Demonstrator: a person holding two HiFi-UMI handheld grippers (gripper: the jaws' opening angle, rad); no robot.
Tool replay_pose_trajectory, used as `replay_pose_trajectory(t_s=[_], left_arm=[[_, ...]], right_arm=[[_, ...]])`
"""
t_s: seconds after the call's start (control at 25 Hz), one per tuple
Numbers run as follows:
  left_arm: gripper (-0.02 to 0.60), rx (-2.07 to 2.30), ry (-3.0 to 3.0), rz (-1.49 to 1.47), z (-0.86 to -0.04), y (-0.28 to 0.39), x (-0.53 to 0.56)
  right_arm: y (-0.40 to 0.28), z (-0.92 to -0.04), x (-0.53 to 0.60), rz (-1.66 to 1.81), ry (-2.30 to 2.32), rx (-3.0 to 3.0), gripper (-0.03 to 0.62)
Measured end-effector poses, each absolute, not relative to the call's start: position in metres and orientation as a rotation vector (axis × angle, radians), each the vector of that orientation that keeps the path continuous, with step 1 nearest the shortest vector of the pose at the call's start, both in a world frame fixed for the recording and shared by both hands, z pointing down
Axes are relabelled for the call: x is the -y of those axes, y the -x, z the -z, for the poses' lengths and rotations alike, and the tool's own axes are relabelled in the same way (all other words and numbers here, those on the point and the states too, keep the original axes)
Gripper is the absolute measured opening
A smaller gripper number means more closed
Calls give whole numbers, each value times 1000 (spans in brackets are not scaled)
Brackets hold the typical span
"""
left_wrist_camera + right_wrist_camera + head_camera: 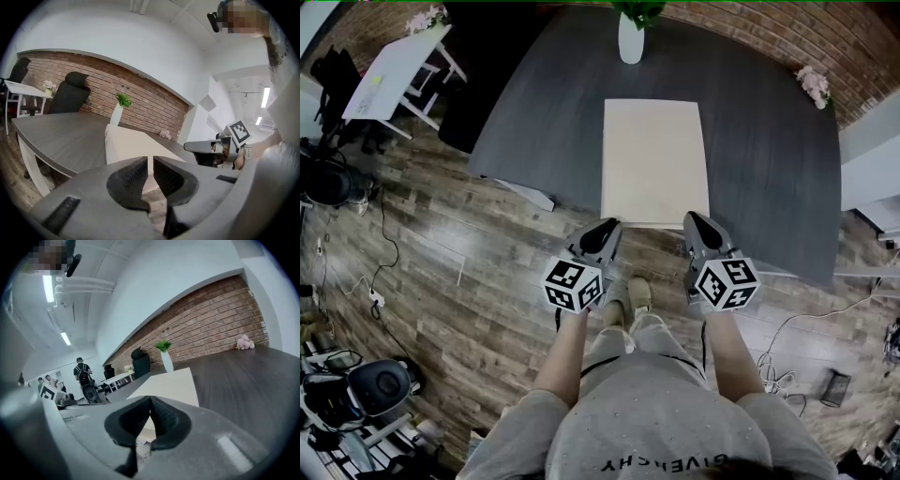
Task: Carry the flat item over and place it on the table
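A pale flat board (654,159) is lying on the dark table (769,141), likely stiff and light, best pinched at its near edge, where the left gripper (607,226) is hovering barely open and the right gripper (694,218) shut, both empty.

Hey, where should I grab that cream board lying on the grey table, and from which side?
Grip the near short edge of the board, coming in from the table's near side. The board lies flat, so its other edges expose no underside. The near one reaches the rim and seems to overhang slightly.
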State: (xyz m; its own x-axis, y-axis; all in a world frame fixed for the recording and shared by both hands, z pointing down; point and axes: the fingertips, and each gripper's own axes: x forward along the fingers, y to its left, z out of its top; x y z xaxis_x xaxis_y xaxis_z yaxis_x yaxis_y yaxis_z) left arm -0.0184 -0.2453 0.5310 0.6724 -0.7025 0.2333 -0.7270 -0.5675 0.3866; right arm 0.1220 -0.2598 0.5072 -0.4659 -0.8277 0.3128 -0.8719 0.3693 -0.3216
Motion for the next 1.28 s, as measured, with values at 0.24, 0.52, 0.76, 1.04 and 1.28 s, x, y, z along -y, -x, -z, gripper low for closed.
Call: replay_pose_trajectory(t_s=[0.24, 0.52, 0.76, 1.04, 1.28], left_arm=[[32, 1183, -2445, -35, -512, 31, 256], [32, 1267, -2462, -4, -490, 44, 266], [17, 1323, -2486, 12, -471, 51, 272], [8, 1372, -2505, 46, -451, 60, 276], [-2, 1421, -2509, 73, -436, 73, 280]], right_arm=[[-123, -488, 264, -544, -1560, 2533, -3], [-125, -462, 271, -398, -1569, 2564, -3], [-130, -447, 277, -331, -1589, 2571, -3], [-127, -428, 282, -252, -1589, 2593, -3], [-122, -410, 283, -171, -1585, 2611, -3]])
